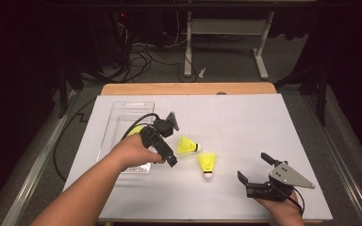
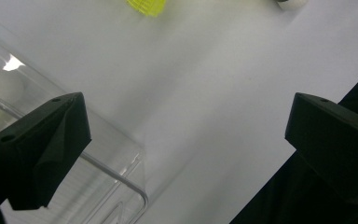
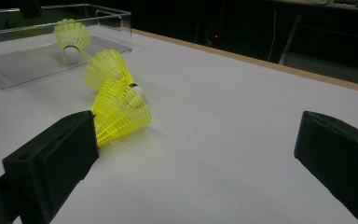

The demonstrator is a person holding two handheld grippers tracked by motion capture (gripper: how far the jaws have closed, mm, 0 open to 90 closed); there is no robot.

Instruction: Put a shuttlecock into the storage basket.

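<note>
Two yellow shuttlecocks lie on the white table: one (image 1: 187, 146) (image 3: 107, 70) nearer the tray, the other (image 1: 207, 163) (image 3: 121, 114) closer to me with its white cork toward the front. A third shuttlecock (image 1: 134, 131) (image 3: 72, 35) rests inside the clear tray (image 1: 122, 110) (image 3: 116, 16), partly hidden by my left hand. My left gripper (image 1: 162, 146) (image 2: 186, 135) hovers open and empty over the tray's near right corner (image 2: 121, 182). My right gripper (image 1: 254, 168) (image 3: 196, 163) stands open and empty near the front edge, right of the nearer shuttlecock.
White paper (image 1: 245, 122) covers the table, with a wooden strip (image 1: 188, 88) along the far edge. Cables trail off the left side (image 1: 68, 136). Beyond the table stand a desk frame (image 1: 226, 28) and loose floor cables.
</note>
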